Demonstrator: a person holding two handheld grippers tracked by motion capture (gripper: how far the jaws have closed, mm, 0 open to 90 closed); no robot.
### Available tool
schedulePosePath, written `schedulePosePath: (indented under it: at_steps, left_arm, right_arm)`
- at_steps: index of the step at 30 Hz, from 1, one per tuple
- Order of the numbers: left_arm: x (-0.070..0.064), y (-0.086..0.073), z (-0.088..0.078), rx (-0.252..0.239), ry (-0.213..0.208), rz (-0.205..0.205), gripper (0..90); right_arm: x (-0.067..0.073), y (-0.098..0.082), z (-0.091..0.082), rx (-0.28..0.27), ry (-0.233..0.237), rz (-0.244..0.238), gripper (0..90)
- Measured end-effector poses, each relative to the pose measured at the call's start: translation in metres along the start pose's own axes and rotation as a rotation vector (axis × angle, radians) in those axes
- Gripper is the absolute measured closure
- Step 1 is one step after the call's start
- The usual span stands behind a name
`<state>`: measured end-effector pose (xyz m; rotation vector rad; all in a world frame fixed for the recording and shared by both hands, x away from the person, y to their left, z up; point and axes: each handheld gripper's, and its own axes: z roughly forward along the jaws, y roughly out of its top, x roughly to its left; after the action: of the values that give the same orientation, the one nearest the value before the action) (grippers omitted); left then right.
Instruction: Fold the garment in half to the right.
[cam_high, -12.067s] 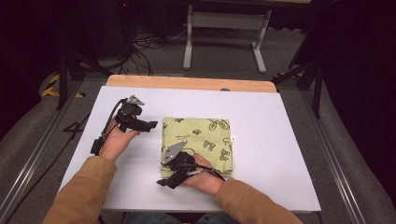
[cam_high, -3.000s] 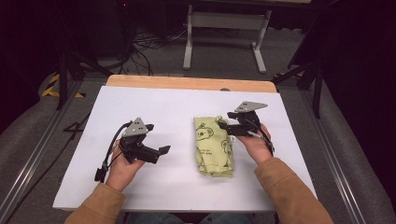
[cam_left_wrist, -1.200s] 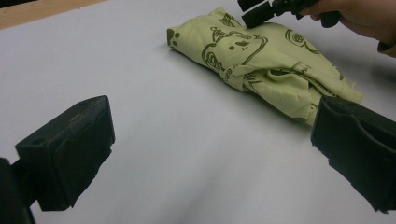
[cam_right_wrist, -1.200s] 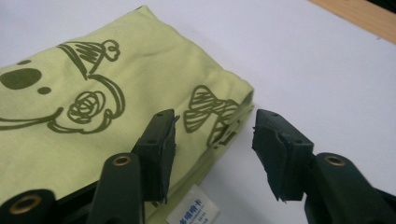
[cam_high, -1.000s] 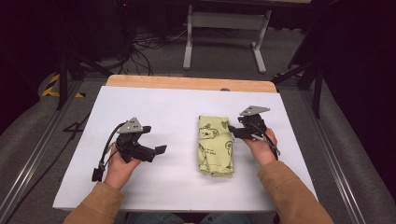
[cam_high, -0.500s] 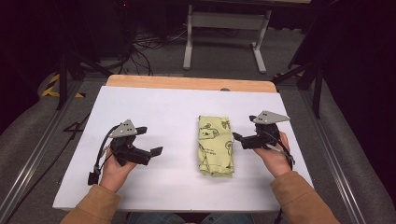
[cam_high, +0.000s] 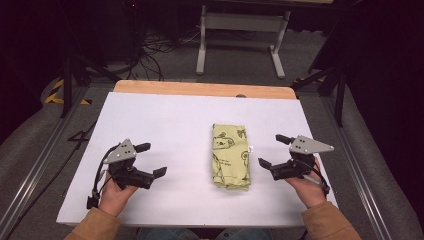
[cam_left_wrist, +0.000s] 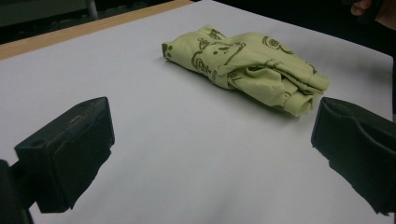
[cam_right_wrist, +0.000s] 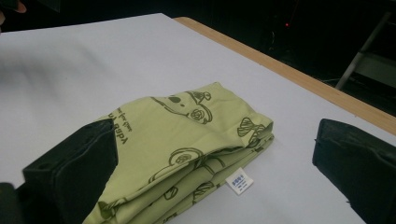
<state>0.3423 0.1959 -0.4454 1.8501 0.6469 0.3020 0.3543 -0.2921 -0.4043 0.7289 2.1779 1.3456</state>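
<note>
The right gripper (cam_high: 272, 150) sits just right of the folded cloth (cam_high: 230, 156), its jaws spread wide after just opening, with nothing between them; in the right gripper view the cloth (cam_right_wrist: 187, 144) lies on the table beyond the jaws, a small white label (cam_right_wrist: 239, 181) sticking out of its side. The left gripper (cam_high: 151, 159) is well off to the cloth's left, jaws also spread and holding nothing, pointing across the table toward it. The cloth, yellow-green with dark cartoon prints, is folded into a narrow bundle and lies flat on the white table (cam_high: 165, 120), right of centre, between the two grippers and touching neither.
</note>
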Motion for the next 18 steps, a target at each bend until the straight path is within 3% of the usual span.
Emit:
schedulePosePath:
  at_steps: [5,11,14,18]
  left_arm:
    - [-0.002,-0.010,-0.013,-0.040,0.046,0.025,0.4]
    - [0.001,-0.025,-0.024,-0.079,0.073,-0.024,0.4]
    - [0.001,-0.032,-0.027,-0.074,0.099,-0.001,0.5]
    - [-0.002,-0.038,-0.027,-0.058,0.171,0.078,0.5]
  right_arm:
    - [0.003,-0.014,-0.014,-0.049,0.005,-0.006,2.3]
    - [0.004,-0.031,-0.022,-0.076,0.015,-0.011,2.5]
    - [0.005,-0.038,-0.024,-0.079,0.022,-0.023,2.4]
    - [0.008,-0.050,-0.024,-0.083,0.028,-0.042,2.3]
